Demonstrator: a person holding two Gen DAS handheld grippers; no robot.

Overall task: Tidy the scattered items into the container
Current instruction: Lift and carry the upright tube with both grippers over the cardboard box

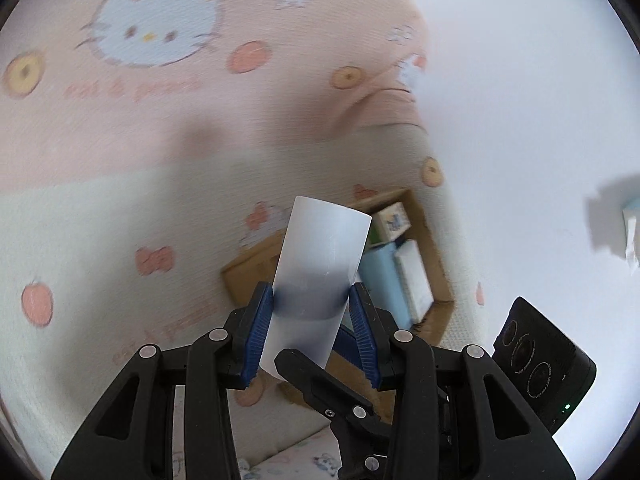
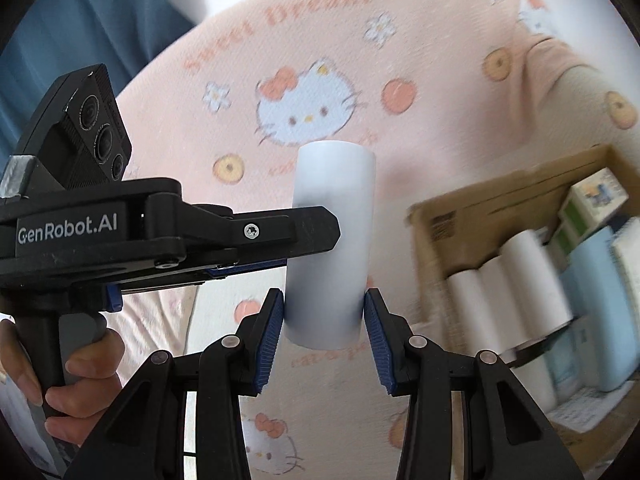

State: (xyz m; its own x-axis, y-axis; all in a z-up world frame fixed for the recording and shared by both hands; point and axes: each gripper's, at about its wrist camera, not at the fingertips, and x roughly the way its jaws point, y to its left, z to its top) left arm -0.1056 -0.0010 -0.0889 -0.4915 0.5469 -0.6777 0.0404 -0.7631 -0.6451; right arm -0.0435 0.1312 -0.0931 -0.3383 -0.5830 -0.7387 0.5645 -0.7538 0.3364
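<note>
Gripping one smooth white tube (image 2: 330, 248), both claws clamp its matte sides.

Pink blanket (image 1: 240, 120) with white cartoon cat faces, orange fruit, small flowers, blurred lettering; covers most of far and left scene, rumpled fold at its right edge. Cream patterned sheet (image 1: 100, 240) nearer, same bow and fruit print. White wall (image 1: 520, 100) at right. Blue curtain (image 2: 80, 20) at far left in right wrist view.
</note>
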